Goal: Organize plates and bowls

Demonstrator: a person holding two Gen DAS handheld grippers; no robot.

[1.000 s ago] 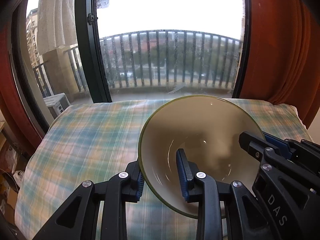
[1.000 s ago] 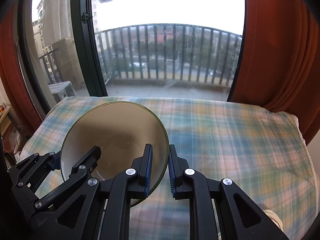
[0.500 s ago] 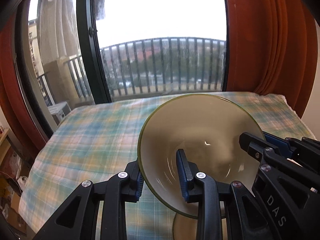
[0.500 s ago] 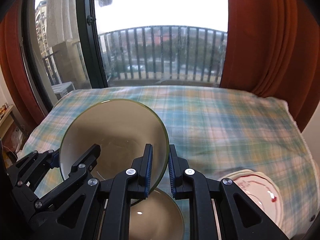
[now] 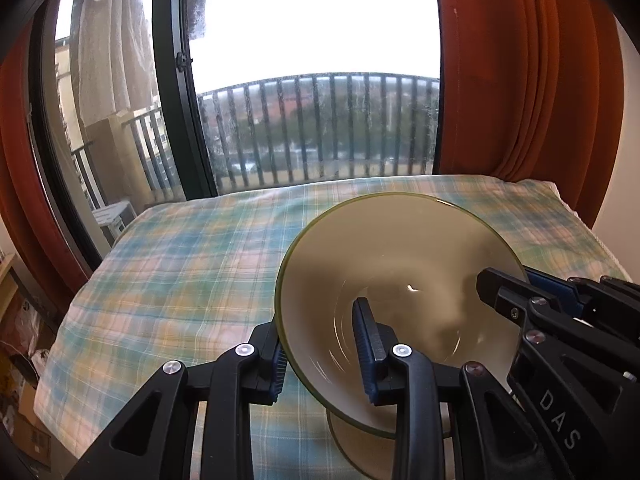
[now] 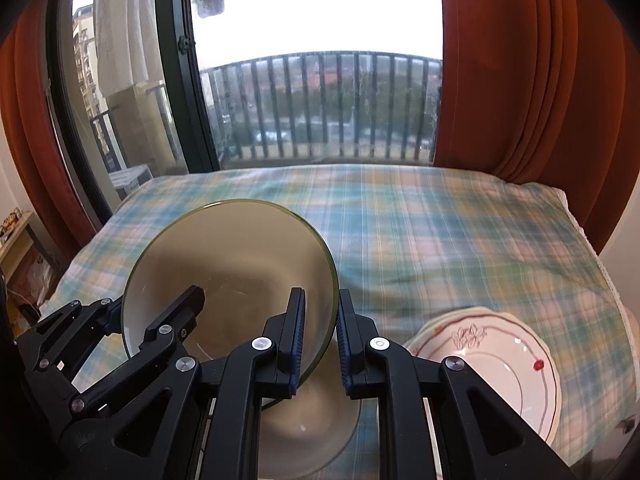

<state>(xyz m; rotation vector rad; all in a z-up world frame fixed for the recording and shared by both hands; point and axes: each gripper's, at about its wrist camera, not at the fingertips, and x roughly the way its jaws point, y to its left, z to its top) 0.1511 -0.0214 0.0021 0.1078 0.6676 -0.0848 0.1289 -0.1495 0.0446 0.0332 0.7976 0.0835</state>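
Two claws pinching opposite rims of one empty glass bowl above another bowl.

Bowl: translucent olive-brown glass, greenish rim; plate: white, thin red line border, floral motif, small red mark; bedcover: plaid in pale blue, green, peach; curtain: rust-orange; grippers: black, blue pads.

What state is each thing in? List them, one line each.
Held glass bowl: lifted, tilted, gripped at both rims.
Lower glass bowl: upright on the checked cloth, beneath the held bowl.
Floral plates: stacked on the cloth.
Left hand-held gripper: shut on bowl rim.
Right hand-held gripper: shut on opposite rim.
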